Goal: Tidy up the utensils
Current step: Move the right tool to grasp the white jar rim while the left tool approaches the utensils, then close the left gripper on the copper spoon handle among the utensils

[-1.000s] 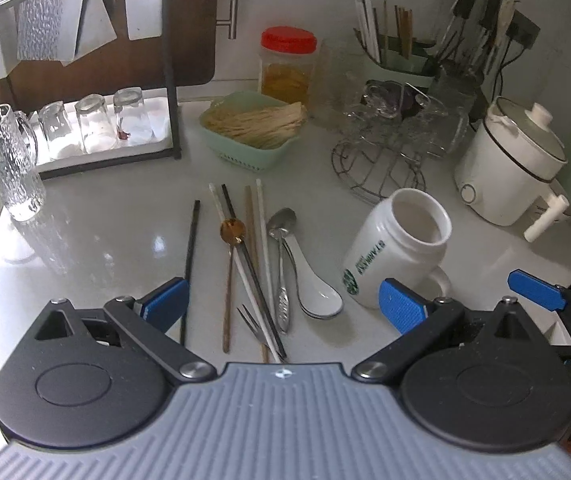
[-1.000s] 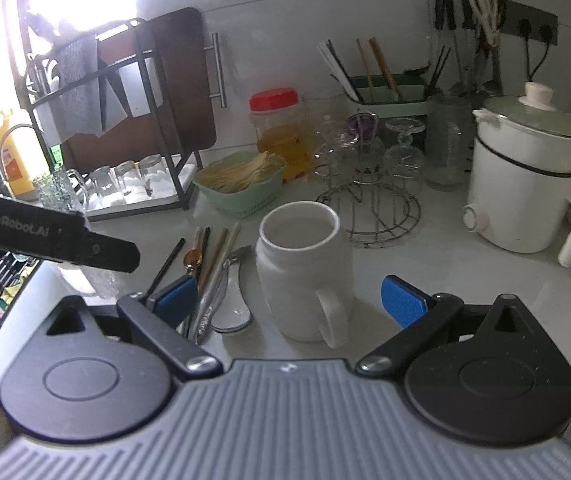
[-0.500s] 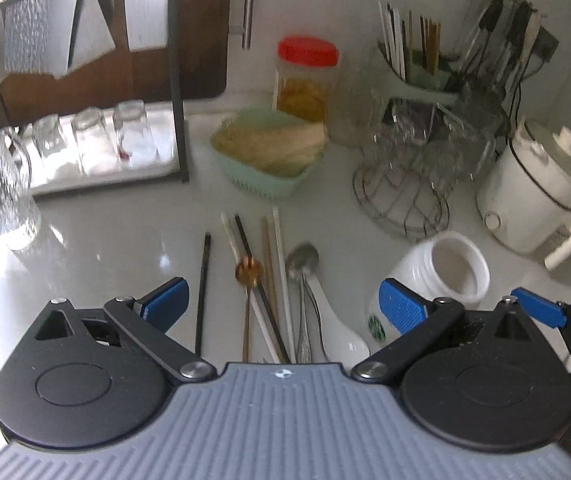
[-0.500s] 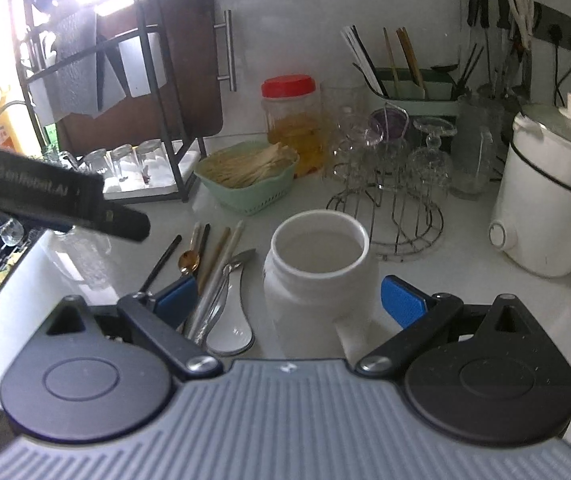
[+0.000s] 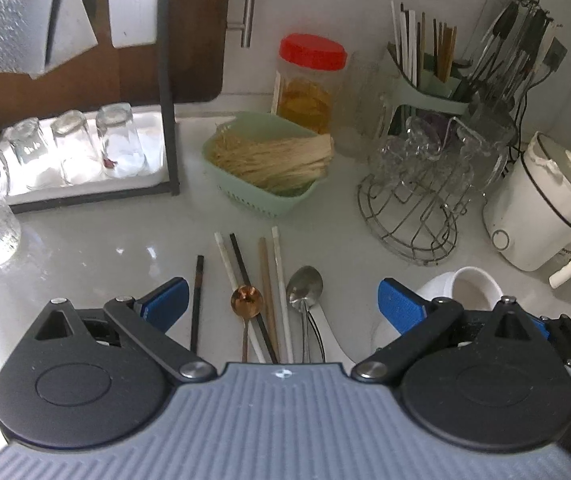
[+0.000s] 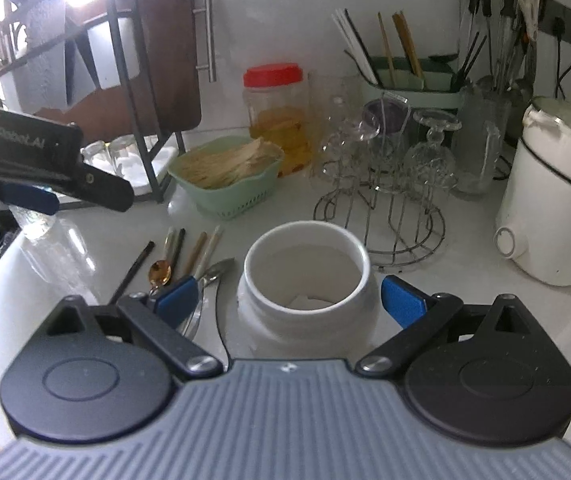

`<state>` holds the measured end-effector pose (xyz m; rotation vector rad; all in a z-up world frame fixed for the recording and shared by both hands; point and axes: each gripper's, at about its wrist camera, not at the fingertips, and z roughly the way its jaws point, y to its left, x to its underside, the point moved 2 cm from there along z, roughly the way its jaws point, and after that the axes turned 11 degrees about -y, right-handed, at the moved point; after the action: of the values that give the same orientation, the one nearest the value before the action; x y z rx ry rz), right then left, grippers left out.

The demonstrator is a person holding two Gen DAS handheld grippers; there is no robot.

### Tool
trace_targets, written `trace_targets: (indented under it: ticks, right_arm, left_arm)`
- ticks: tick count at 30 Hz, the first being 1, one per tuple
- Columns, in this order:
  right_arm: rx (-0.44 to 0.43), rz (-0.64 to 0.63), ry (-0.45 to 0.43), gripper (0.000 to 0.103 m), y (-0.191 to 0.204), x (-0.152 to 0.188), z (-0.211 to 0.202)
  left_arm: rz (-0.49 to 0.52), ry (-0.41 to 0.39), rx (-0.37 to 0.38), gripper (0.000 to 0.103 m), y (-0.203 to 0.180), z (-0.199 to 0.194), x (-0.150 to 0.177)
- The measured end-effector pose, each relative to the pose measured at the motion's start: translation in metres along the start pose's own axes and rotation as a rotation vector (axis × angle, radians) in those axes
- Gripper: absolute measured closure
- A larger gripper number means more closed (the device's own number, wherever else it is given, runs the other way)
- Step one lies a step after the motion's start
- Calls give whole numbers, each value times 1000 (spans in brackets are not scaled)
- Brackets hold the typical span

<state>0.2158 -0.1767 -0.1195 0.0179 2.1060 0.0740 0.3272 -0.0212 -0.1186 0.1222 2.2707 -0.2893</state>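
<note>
Fingers of the left gripper (image 5: 281,300) stand spread wide and hold nothing, hovering directly over the loose utensils on the white counter (image 5: 85,248). Between those fingers lie the copper spoon (image 5: 246,299), the steel spoon (image 5: 306,286) and the chopsticks (image 5: 273,276), all with their long axes running away from the tool, roughly in line with its reach. To their right sits the white mug (image 6: 307,264), framed between the equally wide, empty fingers of the right gripper (image 6: 289,300). Judging by this, the left gripper is nearer the cutlery. Farthest back, the green utensil holder (image 5: 425,92) stands against the wall.
</note>
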Motion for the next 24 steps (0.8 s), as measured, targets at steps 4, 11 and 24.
trace_targets:
  ticks: [4,11,24]
  right_arm:
    - [23,-37,17,3,0,4,7]
    - [38,-64,41,13,-3,12,21]
    - [50,-52,29,13,1,14,18]
  left_arm:
    - [-2,37,0,3,2,18,10]
    - [-9,79,-29,15,14,44,20]
    - [95,101,-65,38,27,88,39]
